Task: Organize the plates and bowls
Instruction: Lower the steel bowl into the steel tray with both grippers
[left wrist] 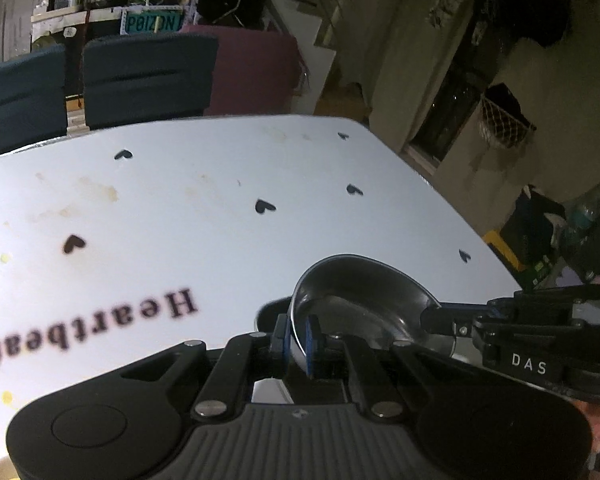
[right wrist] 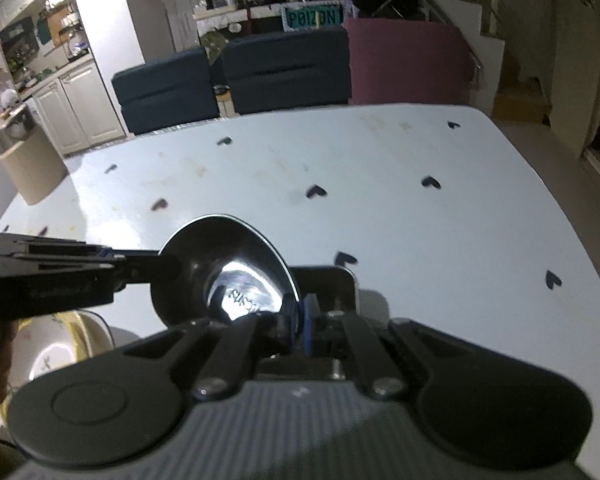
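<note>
A shiny steel bowl (left wrist: 360, 304) is held above the white table (left wrist: 180, 208) by both grippers. My left gripper (left wrist: 296, 340) is shut on its near rim, one blue pad inside and one outside. My right gripper (left wrist: 432, 320) comes in from the right and clamps the opposite rim. In the right wrist view the same bowl (right wrist: 224, 268) is tilted, my right gripper (right wrist: 296, 320) is shut on its right rim and the left gripper (right wrist: 148, 264) grips its left rim. A white plate with a yellow rim (right wrist: 60, 344) lies below at lower left.
The white tablecloth has black hearts and the word "Heartbeat" (left wrist: 96, 328). Dark blue chairs (right wrist: 228, 76) and a maroon chair (right wrist: 404, 60) stand at the far edge. A cardboard box (right wrist: 24, 160) stands off the table's left. The table's right edge (left wrist: 480, 232) drops to the floor.
</note>
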The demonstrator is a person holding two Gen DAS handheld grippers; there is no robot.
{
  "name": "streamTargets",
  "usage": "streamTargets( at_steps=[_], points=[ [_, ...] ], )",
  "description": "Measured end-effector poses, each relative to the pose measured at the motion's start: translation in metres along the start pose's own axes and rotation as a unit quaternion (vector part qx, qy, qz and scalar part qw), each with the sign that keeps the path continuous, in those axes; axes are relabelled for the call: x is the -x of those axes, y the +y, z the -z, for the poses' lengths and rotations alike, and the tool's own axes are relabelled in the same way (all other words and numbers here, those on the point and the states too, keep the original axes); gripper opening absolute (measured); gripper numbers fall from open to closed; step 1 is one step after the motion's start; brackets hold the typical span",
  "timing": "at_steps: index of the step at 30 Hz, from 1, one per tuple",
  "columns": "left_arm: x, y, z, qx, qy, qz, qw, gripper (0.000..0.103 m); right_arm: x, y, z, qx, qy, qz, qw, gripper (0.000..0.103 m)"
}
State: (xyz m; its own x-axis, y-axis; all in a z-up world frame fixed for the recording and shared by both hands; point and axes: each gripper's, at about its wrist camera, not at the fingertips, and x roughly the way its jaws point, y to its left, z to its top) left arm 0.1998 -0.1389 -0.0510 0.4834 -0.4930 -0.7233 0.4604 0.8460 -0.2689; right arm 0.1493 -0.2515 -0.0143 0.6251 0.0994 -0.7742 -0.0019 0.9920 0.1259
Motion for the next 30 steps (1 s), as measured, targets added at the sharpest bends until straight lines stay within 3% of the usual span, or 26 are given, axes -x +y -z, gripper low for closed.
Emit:
streamTargets(
  at_steps=[30],
  points=[
    [-0.043,0.001,-0.001,0.001,0.045,-0.013,0.9989,0.007,-0.052,-0.006,0.01,0.029,0.085,0.031,0.996,0.006]
  ],
)
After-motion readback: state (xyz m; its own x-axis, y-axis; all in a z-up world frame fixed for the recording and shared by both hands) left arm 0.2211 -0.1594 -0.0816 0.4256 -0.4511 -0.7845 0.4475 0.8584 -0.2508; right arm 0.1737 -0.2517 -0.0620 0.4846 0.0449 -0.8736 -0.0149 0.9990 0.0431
